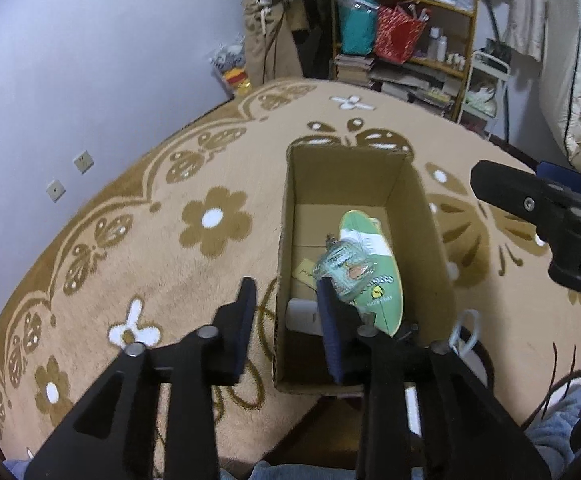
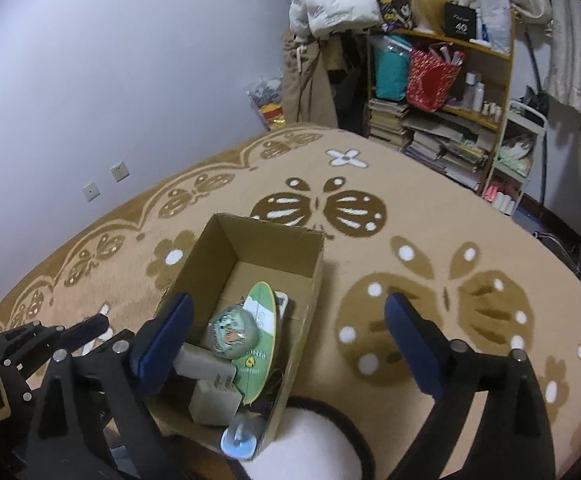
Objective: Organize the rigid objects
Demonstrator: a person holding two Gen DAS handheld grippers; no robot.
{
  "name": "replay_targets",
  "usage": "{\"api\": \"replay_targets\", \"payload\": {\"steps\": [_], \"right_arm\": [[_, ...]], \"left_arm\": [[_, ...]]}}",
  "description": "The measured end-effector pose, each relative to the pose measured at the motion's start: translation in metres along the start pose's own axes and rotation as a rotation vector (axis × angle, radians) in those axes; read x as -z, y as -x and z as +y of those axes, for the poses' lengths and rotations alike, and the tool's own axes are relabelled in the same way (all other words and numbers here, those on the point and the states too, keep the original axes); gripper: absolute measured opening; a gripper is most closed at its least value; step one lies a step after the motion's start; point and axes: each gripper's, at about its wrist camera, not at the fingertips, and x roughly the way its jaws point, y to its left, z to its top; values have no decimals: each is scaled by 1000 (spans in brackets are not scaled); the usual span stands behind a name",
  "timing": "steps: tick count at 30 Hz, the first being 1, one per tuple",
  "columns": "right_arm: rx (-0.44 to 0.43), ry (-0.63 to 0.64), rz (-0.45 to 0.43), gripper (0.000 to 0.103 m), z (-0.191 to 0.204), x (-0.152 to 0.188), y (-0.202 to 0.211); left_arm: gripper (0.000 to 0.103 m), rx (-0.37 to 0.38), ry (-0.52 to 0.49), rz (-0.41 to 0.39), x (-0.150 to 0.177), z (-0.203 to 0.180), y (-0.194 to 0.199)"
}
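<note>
One cardboard box [image 1: 360, 264] stands open-topped on the patterned rug [image 1: 150, 240] in my left wrist view, just beyond my left tongs [image 1: 286, 294]. Inside it lies a green oval board [image 1: 382, 280] with a clear round packet [image 1: 344, 266] resting on top, a white block [image 1: 302, 314] against the near wall, and a pale blue ring [image 1: 466, 330] at the near right corner. My left tongs stand released, nothing between the pads; the left finger is over the rug, the right finger over the box interior. My right tongs [image 1: 546, 216] reach in from the right edge, above the rug.

Seen from the right wrist, the same box [image 2: 250, 308] sits to the left of centre. It holds the green board [image 2: 260, 344], the round packet [image 2: 232, 332], two grey-white blocks [image 2: 210, 384] and a blue-based piece [image 2: 242, 436] at the near end. My right tongs [image 2: 286, 340] stand spread wide and empty, the left finger at the box's left wall, the right finger over bare rug [image 2: 410, 240]. The left tongs [image 2: 58, 340] show at lower left.
</note>
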Motion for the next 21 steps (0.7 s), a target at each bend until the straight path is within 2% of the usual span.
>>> {"api": "replay_targets", "payload": {"steps": [1,4,5,10,13,16,21], "right_arm": [[7,-4,-5,101,-1,2,6],[31,-3,-23,102,-1,9,27],[46,1,-35,102,-1,12,36],[96,-12,-124,103,-3,33,78],[104,-25,-158,103,-4,41,97],[107,-32,-201,103,-3,51,114],[114,-52,-254,103,1,72,136]], "left_arm": [[48,1,-3,-12,1,-1,4],[65,-9,-19,-72,4,-4,23],[68,-12,-25,-92,5,-5,30],[97,-13,-17,-198,9,-6,65],[102,-7,0,-250,13,-3,83],[103,5,4,-296,19,-2,101],[103,67,50,-339,34,4,126]]}}
